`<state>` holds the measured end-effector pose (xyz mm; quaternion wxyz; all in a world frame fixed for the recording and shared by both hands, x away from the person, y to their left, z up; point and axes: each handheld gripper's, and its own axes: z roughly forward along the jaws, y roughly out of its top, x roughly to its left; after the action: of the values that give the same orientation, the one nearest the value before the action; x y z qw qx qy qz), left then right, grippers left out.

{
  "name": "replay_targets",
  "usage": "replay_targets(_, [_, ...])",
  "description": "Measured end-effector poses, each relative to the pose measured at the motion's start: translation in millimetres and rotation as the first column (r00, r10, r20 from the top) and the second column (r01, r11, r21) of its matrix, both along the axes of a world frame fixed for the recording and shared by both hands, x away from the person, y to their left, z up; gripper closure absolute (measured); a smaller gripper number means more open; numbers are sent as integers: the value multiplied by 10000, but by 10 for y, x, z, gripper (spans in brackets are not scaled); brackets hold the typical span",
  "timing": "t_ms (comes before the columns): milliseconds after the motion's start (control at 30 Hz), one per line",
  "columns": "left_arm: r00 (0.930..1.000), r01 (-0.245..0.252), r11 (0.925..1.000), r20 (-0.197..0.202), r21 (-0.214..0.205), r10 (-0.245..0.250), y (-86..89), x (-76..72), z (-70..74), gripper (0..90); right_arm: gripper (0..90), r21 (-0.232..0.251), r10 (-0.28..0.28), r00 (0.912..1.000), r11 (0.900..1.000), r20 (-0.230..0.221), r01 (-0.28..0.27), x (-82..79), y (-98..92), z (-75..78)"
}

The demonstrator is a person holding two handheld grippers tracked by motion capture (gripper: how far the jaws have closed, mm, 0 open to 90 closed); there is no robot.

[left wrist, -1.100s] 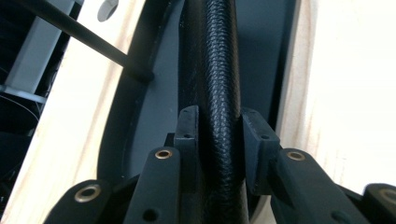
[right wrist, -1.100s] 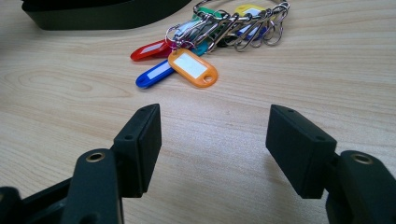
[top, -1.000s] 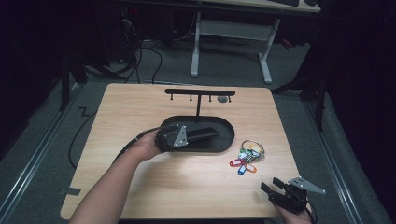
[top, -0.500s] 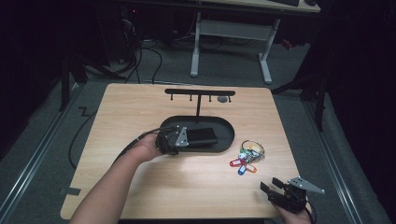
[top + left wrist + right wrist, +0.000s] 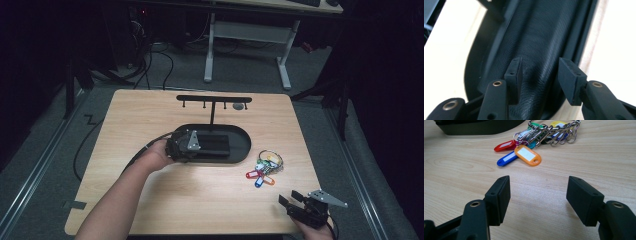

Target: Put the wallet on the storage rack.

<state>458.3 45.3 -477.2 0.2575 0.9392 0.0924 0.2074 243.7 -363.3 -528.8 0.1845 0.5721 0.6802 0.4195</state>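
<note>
High view, we note wooden table (image 5: 150, 130) on grey floor, key bunch (image 5: 264, 167) at 3 o'clock of black tray (image 5: 240, 137), left gripper (image 5: 540, 75) just opening over tray, nothing clamped, right gripper (image 5: 537, 192) wide, empty.

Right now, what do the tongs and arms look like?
Both tongs are black, each with two blocky rectangular pads on arms with brass-coloured rivets. The left tongs carry a grey three-cornered plate and a black cable; the right tongs bear the same plate. The forearms are bare, no sleeves.
</note>
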Motion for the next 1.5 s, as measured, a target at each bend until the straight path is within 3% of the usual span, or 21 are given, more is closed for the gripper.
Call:
replay_targets(100, [10000, -22, 9998, 18, -213, 23, 24, 4, 47, 559, 365, 35, -23, 10000, 10000, -4, 23, -1, 1, 2])
replay_targets(367, [10000, 3, 9999, 97, -124, -1, 16, -111, 118, 535, 365, 54, -30, 10000, 10000, 71, 30, -5, -3, 14])
replay_targets(467, [10000, -28, 9988, 60, -488, 31, 47, -205, 164, 533, 365, 13, -14, 9999, 10000, 121, 14, -4, -5, 21])
replay_targets(567, [10000, -48, 9989, 33, -463, 49, 58, -259, 170, 524, 365, -2, -17, 9999, 10000, 126, 17, -3, -5, 24])
replay_targets(800, [9996, -228, 9941, 120, -1061, 242, 187, -493, 97, 525, 365, -28, 77, 9998, 10000, 167, -76, -2, 16, 35])
replay_targets(933, [9981, -623, 9843, -78, -1650, 619, 306, -613, 45, 529, 368, -29, 114, 9998, 9999, 165, -114, -3, 31, 38])
replay_targets(967, [9971, -758, 9773, -66, -1980, 760, 365, -700, 31, 529, 368, -23, 109, 9998, 9999, 162, -108, -2, 31, 38])
replay_targets(1067, [9957, -919, 9706, -78, -2223, 925, 424, -792, 5, 530, 369, 11, 74, 9999, 10000, 146, -74, -2, 30, 38])
replay_targets(1233, [9910, -1338, 9489, -377, -2859, 1283, 575, -941, -77, 531, 370, -34, 86, 9999, 10000, 140, -86, 2, 36, 37])
replay_targets(1333, [9867, -1626, 9297, -523, -3306, 1539, 695, -1086, -132, 529, 371, -51, 85, 9999, 10000, 146, -85, 1, 39, 36])
replay_targets(1367, [9867, -1626, 9297, -523, -3306, 1539, 695, -1086, -132, 528, 371, -51, 85, 9999, 10000, 146, -85, 1, 39, 36])
replay_targets(1500, [9811, -1936, 9105, -750, -3654, 1785, 820, -1239, -157, 512, 371, -35, 71, 9999, 10000, 129, -70, 0, 40, 37])
